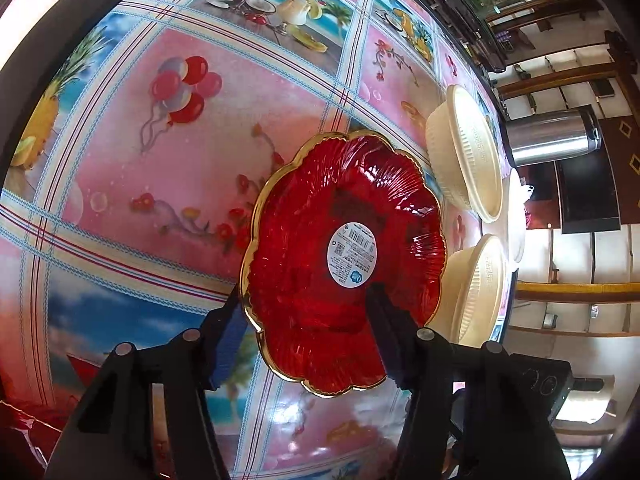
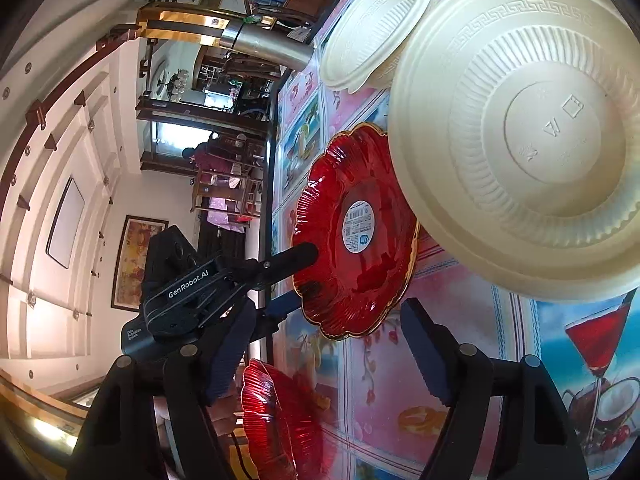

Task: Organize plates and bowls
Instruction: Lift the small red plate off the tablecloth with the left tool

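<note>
1. Left wrist view: the left gripper (image 1: 304, 320) straddles the near rim of the red plate (image 1: 344, 260), one finger outside, one inside; whether the pads press it I cannot tell.
2. Right gripper (image 2: 320, 356) stands released, nothing between its fingers.
3. Cream bowls (image 1: 464, 152) sit beside the plate on the patterned tablecloth (image 1: 160, 160).
4. A second red plate (image 2: 280, 420) lies at the table's edge.

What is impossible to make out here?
- Round white sticker on the red scalloped glass plate: print too small, both views.
- Second red ribbed plate: right wrist view, cut by bottom edge, partly behind right gripper.
- Whether left gripper pads press: plate hides them.
</note>
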A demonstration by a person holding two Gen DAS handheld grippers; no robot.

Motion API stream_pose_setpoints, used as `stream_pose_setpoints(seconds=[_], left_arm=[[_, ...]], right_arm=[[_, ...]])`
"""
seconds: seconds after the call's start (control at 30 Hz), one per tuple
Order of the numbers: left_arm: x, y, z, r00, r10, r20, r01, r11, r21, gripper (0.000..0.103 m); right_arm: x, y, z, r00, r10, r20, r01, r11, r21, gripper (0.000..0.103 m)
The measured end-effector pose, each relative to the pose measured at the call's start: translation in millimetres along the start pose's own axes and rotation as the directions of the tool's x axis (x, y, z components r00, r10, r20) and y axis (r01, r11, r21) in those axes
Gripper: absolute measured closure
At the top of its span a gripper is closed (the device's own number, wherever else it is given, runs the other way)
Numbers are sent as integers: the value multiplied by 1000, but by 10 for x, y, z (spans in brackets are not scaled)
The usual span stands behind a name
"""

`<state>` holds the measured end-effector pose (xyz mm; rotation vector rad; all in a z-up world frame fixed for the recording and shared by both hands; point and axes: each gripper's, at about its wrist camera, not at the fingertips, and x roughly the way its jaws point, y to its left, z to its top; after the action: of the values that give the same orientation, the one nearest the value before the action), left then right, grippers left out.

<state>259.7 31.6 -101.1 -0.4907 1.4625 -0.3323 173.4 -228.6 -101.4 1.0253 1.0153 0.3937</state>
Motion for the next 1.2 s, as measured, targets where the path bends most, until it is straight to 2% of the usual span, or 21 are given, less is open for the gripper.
stream_pose_setpoints(seconds=[0.2,0.23,0.3,0.37,0.43,0.5,0.57,0.6,0.63,0.8,1.0,1.2], left_arm=[[-95,83,6,999,10,43,-9,1000,-26,52],[-89,80,12,999,13,45,-12,1000,-25,54],[-61,91,11,999,23,36,-22,1000,-22,66],[-55,106,23,998,45,42,-44,999,-25,75],[-61,137,20,997,53,48,-52,998,-32,81],[-64,176,11,996,69,53,-67,997,-38,93],[-68,199,-7,996,72,58,-70,997,-41,95],[-70,205,-15,996,71,60,-69,997,-42,95],[-71,203,-21,995,72,64,-70,997,-41,95],[-100,162,-64,992,100,81,-98,995,-37,95],[-317,160,-174,987,93,132,-89,995,-40,95],[-763,164,-470,966,71,248,-65,997,-34,95]], right_arm=[[46,-88,27,1000,-11,21,10,1000,29,33],[43,-94,39,999,-19,32,18,999,31,35],[47,-113,46,998,-39,54,38,999,33,38],[56,-119,86,997,-53,62,51,998,38,45],[103,-141,101,996,-67,61,65,997,39,58],[134,-185,120,993,-99,60,97,994,49,69],[163,-232,141,991,-121,53,117,991,66,80],[175,-249,155,990,-129,52,125,990,73,90],[182,-260,166,990,-132,53,128,989,76,92],[198,-117,145,982,-172,74,171,985,23,93],[209,-54,132,985,-159,68,159,987,-6,93],[149,217,25,988,-104,111,116,986,-116,93]])
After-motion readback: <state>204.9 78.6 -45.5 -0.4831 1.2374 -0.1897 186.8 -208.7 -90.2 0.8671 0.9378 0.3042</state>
